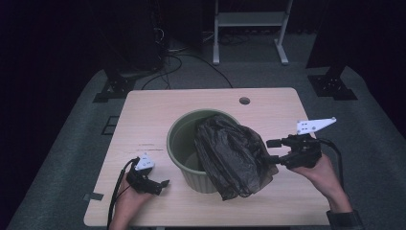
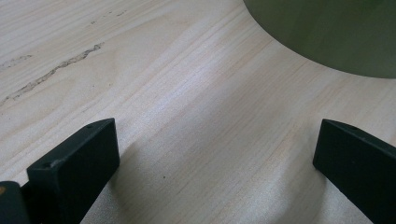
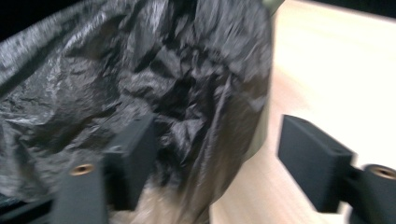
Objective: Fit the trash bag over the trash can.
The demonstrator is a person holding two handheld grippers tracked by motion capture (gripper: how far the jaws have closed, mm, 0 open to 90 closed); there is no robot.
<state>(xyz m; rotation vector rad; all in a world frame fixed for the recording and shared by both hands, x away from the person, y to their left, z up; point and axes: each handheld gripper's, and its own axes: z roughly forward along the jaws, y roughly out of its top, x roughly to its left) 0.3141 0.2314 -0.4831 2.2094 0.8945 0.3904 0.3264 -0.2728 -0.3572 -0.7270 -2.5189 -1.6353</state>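
Observation:
A round green bin (image 1: 177, 129) stands in the middle of the wooden table (image 1: 143, 115). A crumpled black plastic bag (image 1: 230, 153) lies over its right rim, partly inside and partly hanging down the outer wall. My right gripper (image 1: 271, 151) is open at the bag's right edge. In the right gripper view the bag (image 3: 163, 70) is close in front of the right gripper (image 3: 217, 140), with its left jaw against the plastic. My left gripper (image 1: 164, 184) rests open on the table, front left of the bin. In the left gripper view the left gripper (image 2: 217, 140) has bare wood between its jaws, and the bin (image 2: 327, 32) is ahead.
A cable hole (image 1: 244, 100) sits near the table's far edge. A dark scuff mark (image 2: 56, 70) runs along the wood left of the bin. Beyond the table are black stand feet (image 1: 112, 88), floor cables and a white frame (image 1: 249, 28).

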